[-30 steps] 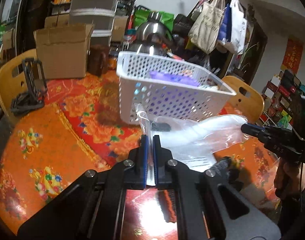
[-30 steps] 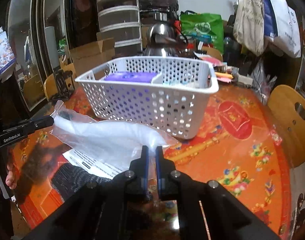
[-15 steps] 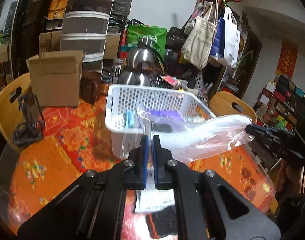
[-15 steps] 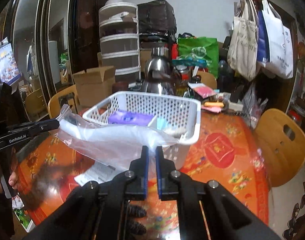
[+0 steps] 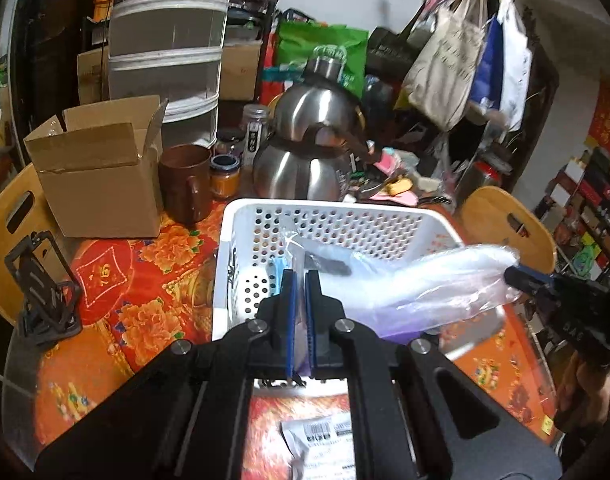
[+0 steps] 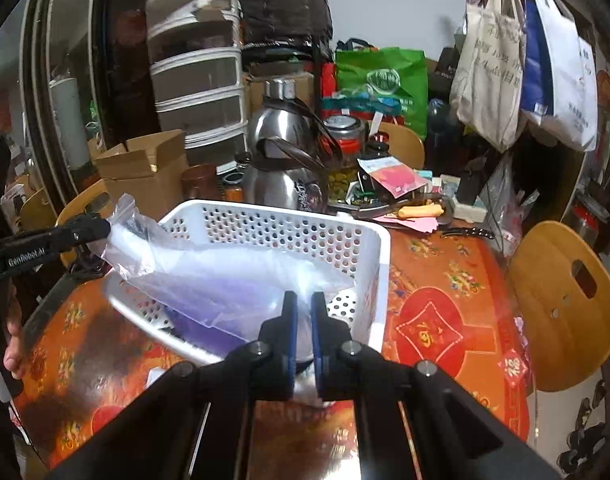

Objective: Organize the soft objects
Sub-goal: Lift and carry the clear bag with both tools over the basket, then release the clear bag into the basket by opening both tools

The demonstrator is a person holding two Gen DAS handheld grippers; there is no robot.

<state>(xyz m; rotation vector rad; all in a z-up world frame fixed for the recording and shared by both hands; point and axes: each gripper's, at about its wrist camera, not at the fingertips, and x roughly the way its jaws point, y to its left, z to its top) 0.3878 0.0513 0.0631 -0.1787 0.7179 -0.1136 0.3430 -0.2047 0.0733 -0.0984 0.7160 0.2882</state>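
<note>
Clear plastic bag [image 5: 421,284] stretched over white perforated basket [image 5: 241,240], held above its opening. Left tool [image 5: 301,280] pinching one bag end; right tool [image 6: 304,304] pinching the other. Purple item [image 6: 209,320] visible through bag inside basket. Basket on floral-covered bench [image 6: 445,312], steel kettle [image 5: 305,160] behind.

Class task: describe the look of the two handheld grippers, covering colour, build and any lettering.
Both are matte black with angular arms and silver bolt heads. The left gripper and right gripper each have blue-lined fingers. White lettering, apparently "GenRobot.AI", runs along the left gripper's side in the right wrist view. No cables or sleeves show.
</note>
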